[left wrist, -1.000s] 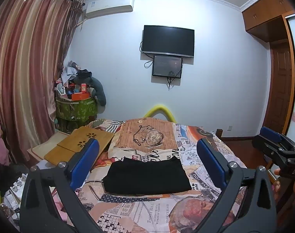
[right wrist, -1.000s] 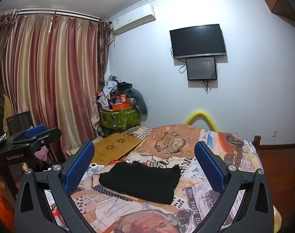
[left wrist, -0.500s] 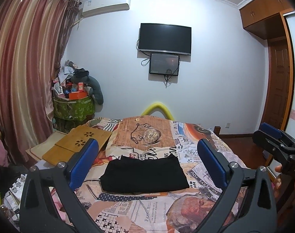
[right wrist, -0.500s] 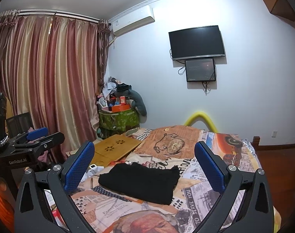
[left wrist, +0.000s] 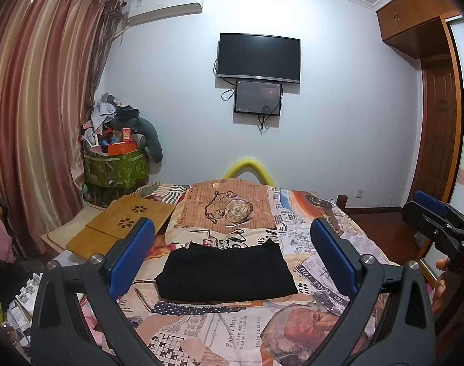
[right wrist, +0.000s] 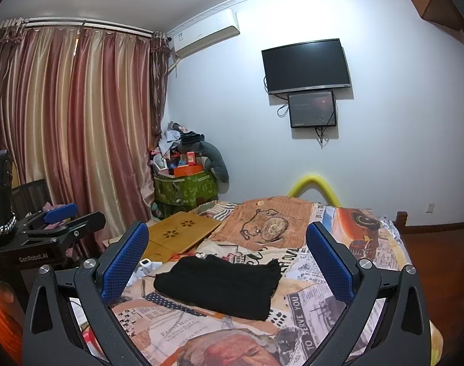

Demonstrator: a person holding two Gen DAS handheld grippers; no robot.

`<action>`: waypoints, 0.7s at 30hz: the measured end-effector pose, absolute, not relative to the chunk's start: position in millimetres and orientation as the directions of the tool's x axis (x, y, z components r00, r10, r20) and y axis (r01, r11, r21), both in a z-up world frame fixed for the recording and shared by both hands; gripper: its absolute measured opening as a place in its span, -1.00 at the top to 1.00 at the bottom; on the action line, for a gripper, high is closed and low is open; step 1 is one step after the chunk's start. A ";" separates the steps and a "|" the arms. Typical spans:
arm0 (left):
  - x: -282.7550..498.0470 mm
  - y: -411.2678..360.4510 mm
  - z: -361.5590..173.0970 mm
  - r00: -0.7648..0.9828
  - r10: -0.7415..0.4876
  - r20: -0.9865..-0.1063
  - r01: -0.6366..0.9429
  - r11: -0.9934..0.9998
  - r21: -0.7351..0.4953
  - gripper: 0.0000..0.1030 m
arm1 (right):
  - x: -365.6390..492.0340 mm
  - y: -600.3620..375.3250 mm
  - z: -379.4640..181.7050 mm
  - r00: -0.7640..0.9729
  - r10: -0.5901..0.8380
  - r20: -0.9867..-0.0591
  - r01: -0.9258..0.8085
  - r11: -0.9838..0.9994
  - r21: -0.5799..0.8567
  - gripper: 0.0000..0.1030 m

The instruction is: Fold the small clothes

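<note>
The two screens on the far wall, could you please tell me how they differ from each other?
The upper screen is clearly larger and wider than the lower screen. The upper screen is fully dark, while the lower screen shows a faint dim picture. Loose cables hang beside and below the lower screen; the upper screen's face has none across it. Both are dark-framed, flat and mounted on the same white wall, one directly above the other.

A home bedroom: quilted bed (left wrist: 308, 329), striped curtains (left wrist: 42, 97), wall-mounted television (left wrist: 258, 54), air conditioner (left wrist: 166, 4), wooden wardrobe (left wrist: 415, 15).
</note>
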State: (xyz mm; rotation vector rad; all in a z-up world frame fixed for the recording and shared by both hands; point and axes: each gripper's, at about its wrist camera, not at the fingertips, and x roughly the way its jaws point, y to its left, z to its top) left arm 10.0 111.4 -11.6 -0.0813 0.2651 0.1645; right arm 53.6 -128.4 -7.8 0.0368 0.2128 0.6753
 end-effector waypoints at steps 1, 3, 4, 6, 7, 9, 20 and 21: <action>10.0 111.5 -11.6 0.952 0.151 -0.267 -0.172 0.984 -0.057 -0.99 | 53.7 -128.2 -7.7 0.760 0.624 -0.183 -0.616 0.781 0.104 -0.99; 10.2 111.3 -12.3 0.952 0.147 -0.268 -0.167 0.984 -0.055 -0.99 | 53.7 -127.6 -7.5 0.758 0.625 -0.185 -0.617 0.780 0.105 -0.99; 10.6 110.9 -12.5 0.953 0.142 -0.268 -0.162 0.985 -0.054 -0.99 | 53.5 -127.7 -7.7 0.758 0.625 -0.185 -0.618 0.779 0.104 -0.99; 11.3 110.6 -12.9 0.953 0.134 -0.270 -0.153 0.987 -0.049 -0.99 | 52.9 -127.3 -7.8 0.758 0.626 -0.185 -0.618 0.779 0.103 -0.99; 11.5 110.3 -13.2 0.954 0.132 -0.271 -0.150 0.988 -0.046 -0.99 | 53.1 -126.9 -8.1 0.758 0.625 -0.185 -0.618 0.780 0.104 -0.99; 11.4 109.2 -14.0 0.954 0.127 -0.271 -0.143 0.989 -0.040 -0.99 | 52.9 -126.9 -7.8 0.758 0.625 -0.184 -0.617 0.780 0.105 -0.99; 8.1 111.3 -14.4 0.956 0.105 -0.275 -0.121 0.992 -0.043 -0.99 | 53.3 -127.6 -8.0 0.758 0.626 -0.183 -0.618 0.779 0.106 -0.99; 7.2 112.4 -14.3 0.956 0.103 -0.274 -0.121 0.991 -0.049 -0.99 | 53.0 -127.3 -7.8 0.757 0.627 -0.184 -0.619 0.779 0.105 -0.99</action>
